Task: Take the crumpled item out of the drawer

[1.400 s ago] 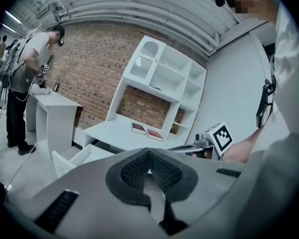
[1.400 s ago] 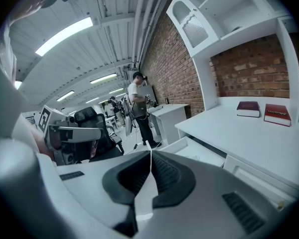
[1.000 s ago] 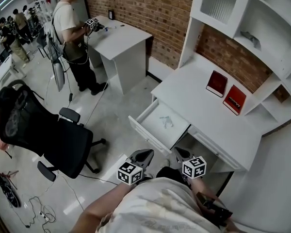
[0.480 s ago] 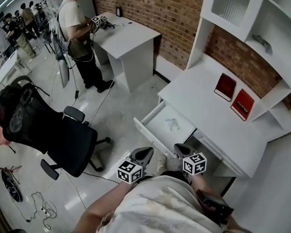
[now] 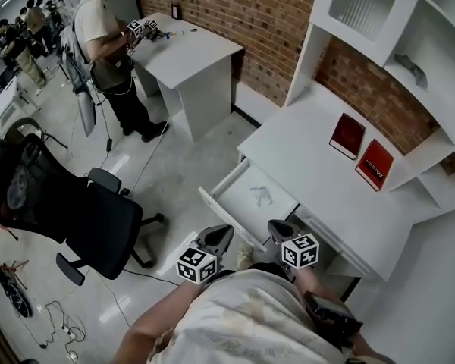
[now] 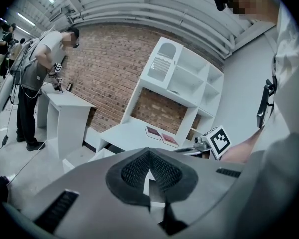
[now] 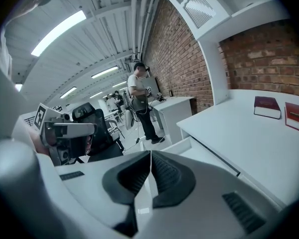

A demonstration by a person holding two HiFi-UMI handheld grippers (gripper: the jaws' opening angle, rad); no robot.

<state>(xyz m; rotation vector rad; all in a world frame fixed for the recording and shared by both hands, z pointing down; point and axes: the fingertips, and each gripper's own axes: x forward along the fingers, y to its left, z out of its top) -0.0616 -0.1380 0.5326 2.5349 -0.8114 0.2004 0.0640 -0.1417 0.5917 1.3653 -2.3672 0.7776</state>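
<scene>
The white desk's drawer (image 5: pixel 231 202) stands pulled out, and a small crumpled pale item (image 5: pixel 259 196) lies on its floor. My left gripper (image 5: pixel 216 239) hangs close to my body, just short of the drawer's front, shut with nothing in it. My right gripper (image 5: pixel 280 230) sits beside it near the drawer's right corner, also shut and empty. In the left gripper view the dark pads (image 6: pixel 139 169) meet at the tip. The right gripper view shows its pads (image 7: pixel 164 176) closed together, with the open drawer (image 7: pixel 189 148) beyond them.
Two red books (image 5: pixel 343 135) (image 5: pixel 374 164) lie on the desk top (image 5: pixel 303 158) under a white shelf unit (image 5: pixel 409 44). A black office chair (image 5: pixel 83 211) stands on the left. A person (image 5: pixel 106 44) works at another white table (image 5: pixel 189 51). Cables (image 5: pixel 61 328) lie on the floor.
Both grippers stay shut and low in front of my body. The head view has swayed a little; the drawer stays open with the item inside.
</scene>
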